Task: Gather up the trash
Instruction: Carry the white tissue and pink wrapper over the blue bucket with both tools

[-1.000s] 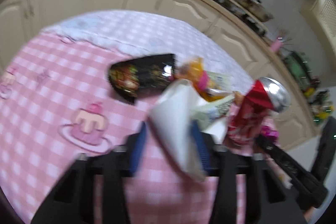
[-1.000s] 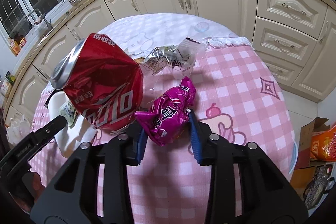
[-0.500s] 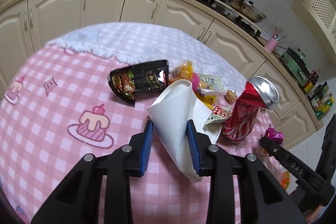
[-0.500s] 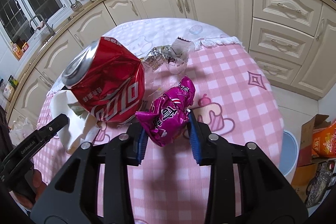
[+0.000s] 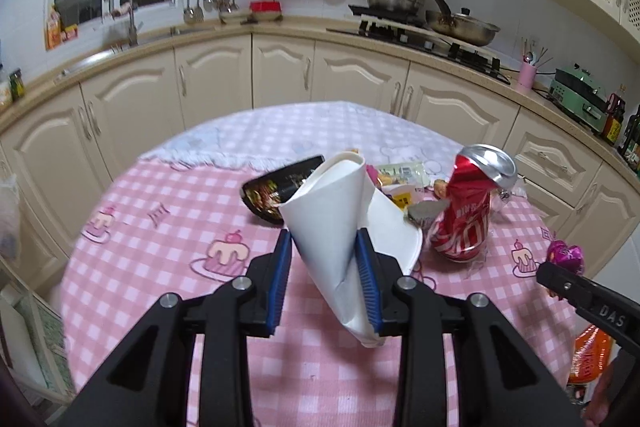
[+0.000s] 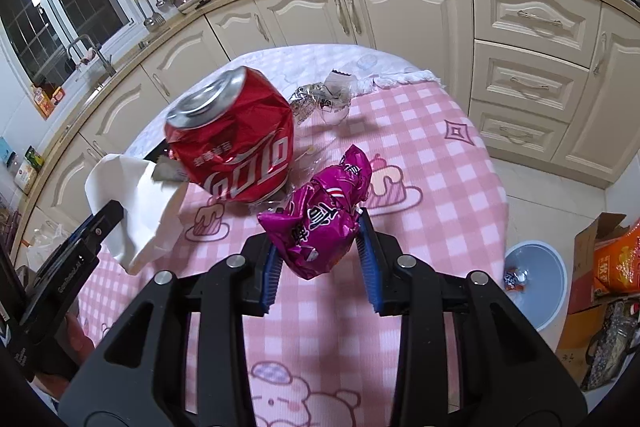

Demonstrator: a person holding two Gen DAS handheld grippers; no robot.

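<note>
My left gripper is shut on a crushed white paper cup and holds it above the pink checked table. My right gripper is shut on a crumpled magenta wrapper, lifted off the table. A dented red cola can stands on the table between them; it also shows in the right wrist view. A black snack packet, a yellow wrapper and a clear silver wrapper lie on the table.
A grey-blue bin with a wrapper in it stands on the floor right of the table, beside a cardboard box with an orange bag. Cream kitchen cabinets curve behind the table.
Both grippers have risen and tilted up with their loads. The paper cup came up off the table. The can now stands clear of both.
</note>
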